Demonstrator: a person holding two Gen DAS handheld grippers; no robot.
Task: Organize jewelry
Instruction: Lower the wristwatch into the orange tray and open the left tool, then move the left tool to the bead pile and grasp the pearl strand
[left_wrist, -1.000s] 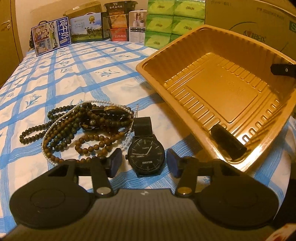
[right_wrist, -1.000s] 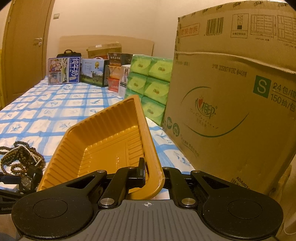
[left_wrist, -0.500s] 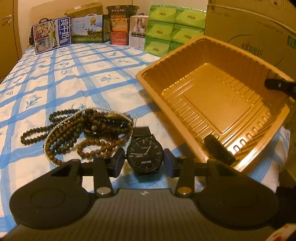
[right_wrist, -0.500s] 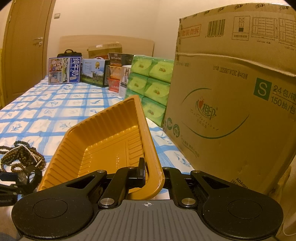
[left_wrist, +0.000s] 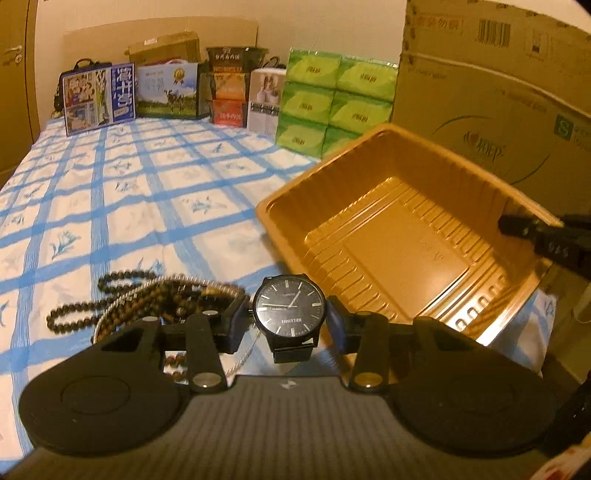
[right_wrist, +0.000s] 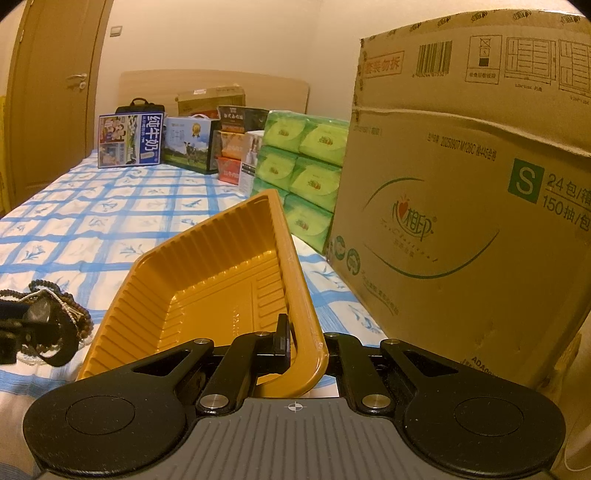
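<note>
Left wrist view
- Left gripper (left_wrist: 289, 320): its two blue pads are clamped on the sides of the watch case, holding it off the bedsheet.
- Watch (left_wrist: 289, 310): round, black, glossy dial with pale hour markers; a stub of dark mesh strap hangs below the case (the rest of the strap is hidden).
- Bead strands (left_wrist: 147, 299): a tangled heap of small round brown beads with a thin pale pearl-like string through it, lying on the sheet to the left of the tray, partly behind the gripper's left finger.
- Tray (left_wrist: 369, 177): rectangular, golden-brown thin plastic, ribbed walls and a flat smooth floor, tilted with its right side raised; the watch is just beside its near left wall, outside it.
- Right gripper (left_wrist: 517, 225): black fingertip reaching over the tray's right rim.
- Bedsheet (left_wrist: 147, 199): white cloth with a blue grid and small flower prints, under the tray.

Right wrist view
- Right gripper (right_wrist: 295, 341): fingers together, pinching the tray's (right_wrist: 295, 280) thin rim at its near corner; one pad is inside the wall.
- Cardboard box (right_wrist: 461, 221): large, matte, printed, standing right of the tray.
- Tissue packs (right_wrist: 303, 166): green, soft, stacked beyond the tray.
- Beads (right_wrist: 77, 317): left of the tray, on the sheet.
</note>
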